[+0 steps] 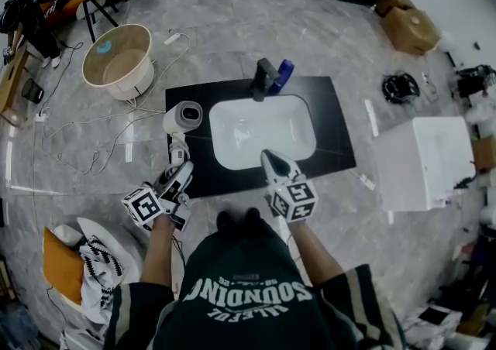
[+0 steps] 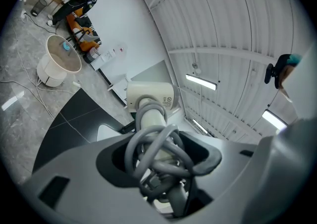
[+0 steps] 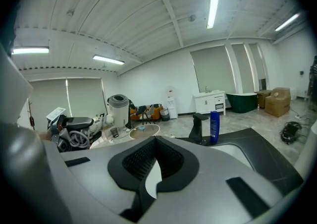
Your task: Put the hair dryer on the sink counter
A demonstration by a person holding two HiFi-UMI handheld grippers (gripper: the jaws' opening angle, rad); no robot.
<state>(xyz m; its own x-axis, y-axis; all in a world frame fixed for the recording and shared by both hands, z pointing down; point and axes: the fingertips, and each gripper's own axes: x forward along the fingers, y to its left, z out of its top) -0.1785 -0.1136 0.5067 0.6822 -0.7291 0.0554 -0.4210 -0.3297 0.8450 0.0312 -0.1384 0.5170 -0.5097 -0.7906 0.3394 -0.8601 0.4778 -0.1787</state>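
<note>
Left hand-held gripper [image 1: 182,172] clamps the dryer [image 1: 186,116] handle over its looped cord [image 2: 153,143], so it may slip into the sink [image 1: 263,132]; right hand-held gripper [image 1: 273,158] is closed, empty.

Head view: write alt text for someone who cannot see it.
From above, a person's left gripper holds a white hair dryer by its cord-wrapped handle over the left of a black sink counter. The right gripper, shut and empty, hovers at the near edge of the basin.
</note>
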